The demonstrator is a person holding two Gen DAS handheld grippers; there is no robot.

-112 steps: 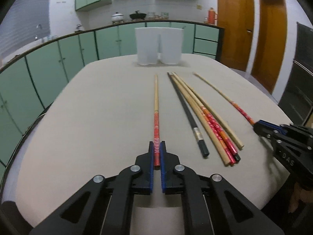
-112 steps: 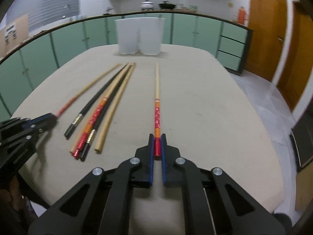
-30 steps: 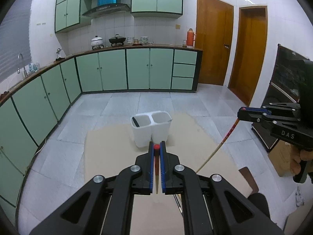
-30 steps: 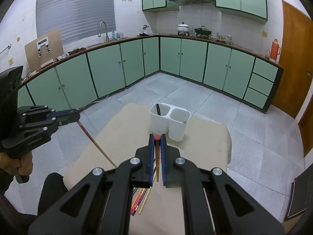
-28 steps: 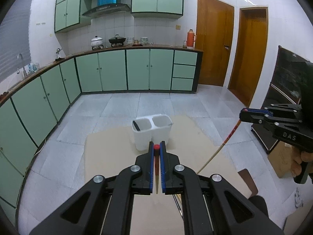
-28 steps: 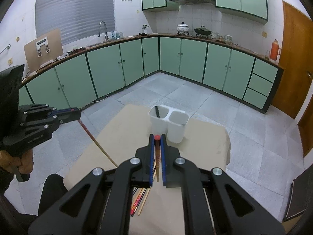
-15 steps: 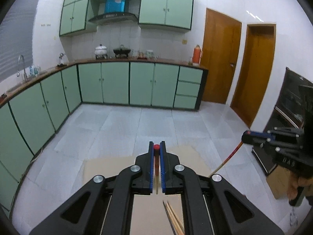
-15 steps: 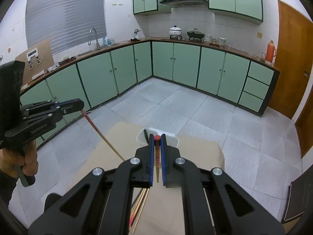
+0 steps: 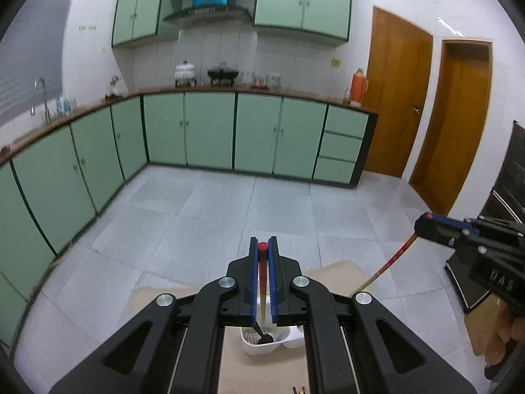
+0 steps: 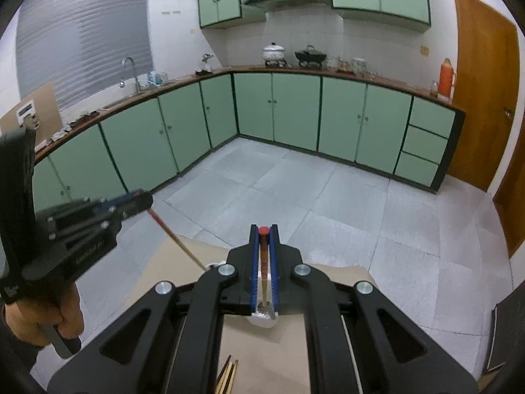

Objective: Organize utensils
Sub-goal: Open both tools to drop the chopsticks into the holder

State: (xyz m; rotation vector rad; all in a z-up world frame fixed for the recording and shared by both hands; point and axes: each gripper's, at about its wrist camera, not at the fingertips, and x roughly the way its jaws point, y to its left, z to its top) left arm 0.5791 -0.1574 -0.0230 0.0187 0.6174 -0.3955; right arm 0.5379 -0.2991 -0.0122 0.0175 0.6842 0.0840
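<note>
White two-cell holder (image 9: 262,344) stands near the table's (image 10: 262,354) far edge; one cell holds a black chopstick (image 9: 259,331). Left gripper (image 9: 262,252) clamps a red-tipped chopstick (image 9: 262,262) pointing down over the holder. Right gripper (image 10: 263,239) clamps another chopstick (image 10: 263,262) likewise, tip at the holder's mouth. Loose chopsticks (image 10: 226,377) lie at the near edge.

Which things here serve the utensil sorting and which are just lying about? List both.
Job: red-ended wooden chopstick in left gripper; matching chopstick in right gripper; white two-compartment plastic holder; loose chopsticks.
Lying about: orange thermos; white pot; black wok.
</note>
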